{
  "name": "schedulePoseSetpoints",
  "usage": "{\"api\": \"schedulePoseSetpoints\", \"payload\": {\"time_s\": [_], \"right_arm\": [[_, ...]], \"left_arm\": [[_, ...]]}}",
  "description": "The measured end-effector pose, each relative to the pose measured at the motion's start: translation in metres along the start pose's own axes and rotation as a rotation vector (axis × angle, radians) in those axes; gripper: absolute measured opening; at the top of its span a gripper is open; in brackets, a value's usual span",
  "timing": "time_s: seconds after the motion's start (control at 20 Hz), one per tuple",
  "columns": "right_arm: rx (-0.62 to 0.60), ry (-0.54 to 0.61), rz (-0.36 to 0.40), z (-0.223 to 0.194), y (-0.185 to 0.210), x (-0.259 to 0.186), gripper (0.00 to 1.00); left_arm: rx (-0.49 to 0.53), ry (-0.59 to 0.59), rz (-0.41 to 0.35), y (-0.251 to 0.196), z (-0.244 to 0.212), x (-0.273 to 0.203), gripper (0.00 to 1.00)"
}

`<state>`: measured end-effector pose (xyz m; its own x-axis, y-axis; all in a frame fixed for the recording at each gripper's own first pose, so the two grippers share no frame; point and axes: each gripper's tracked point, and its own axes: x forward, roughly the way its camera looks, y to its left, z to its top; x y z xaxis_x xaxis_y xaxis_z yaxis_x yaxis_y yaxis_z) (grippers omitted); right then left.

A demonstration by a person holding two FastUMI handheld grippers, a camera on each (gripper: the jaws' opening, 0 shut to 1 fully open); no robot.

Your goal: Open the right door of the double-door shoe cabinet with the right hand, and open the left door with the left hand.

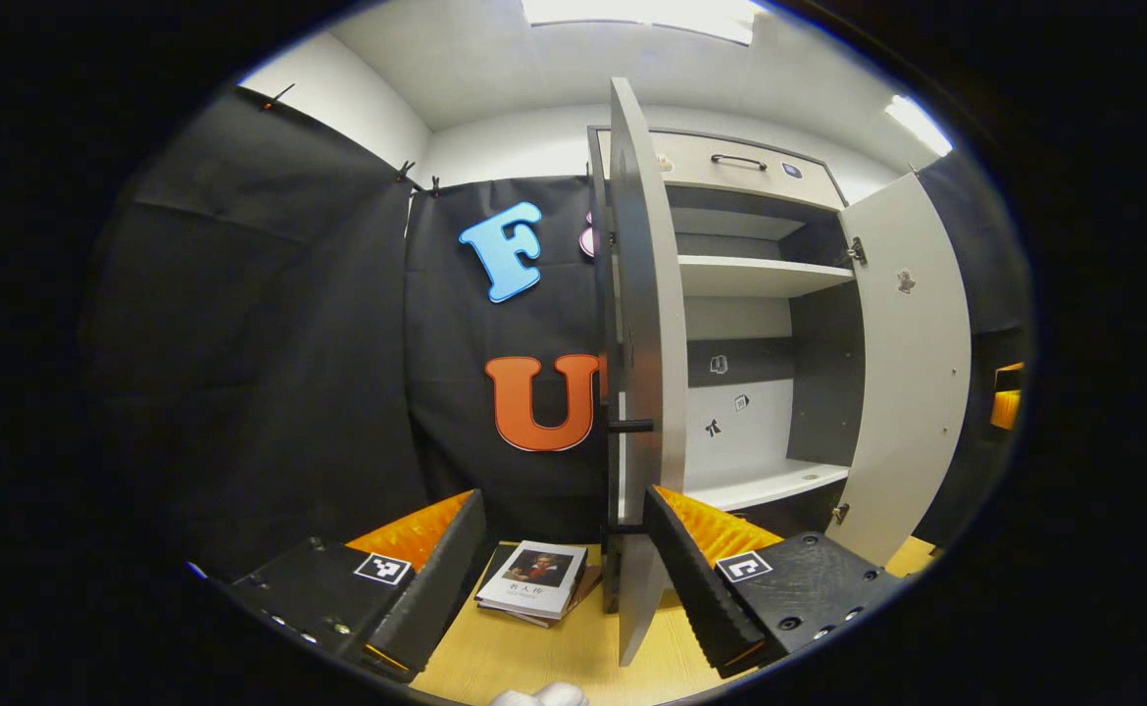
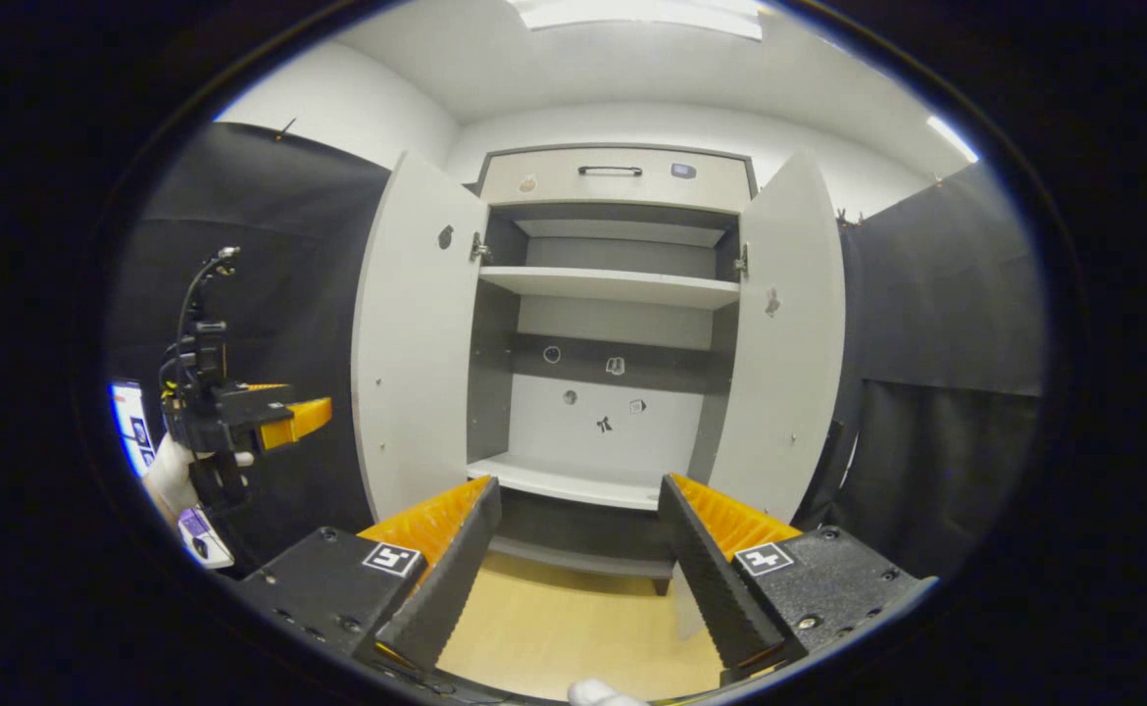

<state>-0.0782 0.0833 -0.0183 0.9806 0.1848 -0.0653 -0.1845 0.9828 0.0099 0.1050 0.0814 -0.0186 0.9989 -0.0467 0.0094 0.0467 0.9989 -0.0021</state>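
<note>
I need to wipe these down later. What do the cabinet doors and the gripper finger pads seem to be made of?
Left door and right door: probably laminated board, going by the flat matte pale faces and the dark edge. Finger pads: likely rubber or soft plastic, going by the orange ridged surface.

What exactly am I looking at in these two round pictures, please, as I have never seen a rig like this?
A person holds a two-finger gripper in each hand, and a fisheye camera rides on each one, looking along its fingers. In the left gripper view, the left gripper stands open, holding nothing, with the edge of the cabinet's left door between its fingers. A book lies on the wooden floor beside that door. In the right gripper view, the right gripper is also open and empty, facing the shoe cabinet. Both doors, including the right door, are swung open, showing bare shelves. At the left of that view you see the other gripper in a gloved hand.
</note>
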Motion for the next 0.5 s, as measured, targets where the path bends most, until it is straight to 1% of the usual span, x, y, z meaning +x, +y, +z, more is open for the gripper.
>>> {"api": "schedulePoseSetpoints", "payload": {"time_s": [0.05, 0.2, 0.35, 0.5], "right_arm": [[0.0, -0.001, -0.004, 0.001, -0.001, -0.001, 0.99], [0.0, -0.007, -0.014, 0.003, -0.003, -0.004, 0.99], [0.002, -0.006, -0.042, 0.004, -0.011, -0.007, 0.99], [0.002, 0.009, -0.092, 0.001, -0.025, -0.007, 1.0]], "left_arm": [[-0.007, 0.01, 0.007, 0.0, 0.0, -0.005, 0.98], [-0.029, 0.015, 0.014, -0.001, 0.005, -0.032, 0.98], [-0.024, 0.008, 0.044, -0.003, 0.014, -0.061, 0.97], [-0.038, 0.013, 0.021, -0.019, 0.02, -0.081, 0.97]]}}
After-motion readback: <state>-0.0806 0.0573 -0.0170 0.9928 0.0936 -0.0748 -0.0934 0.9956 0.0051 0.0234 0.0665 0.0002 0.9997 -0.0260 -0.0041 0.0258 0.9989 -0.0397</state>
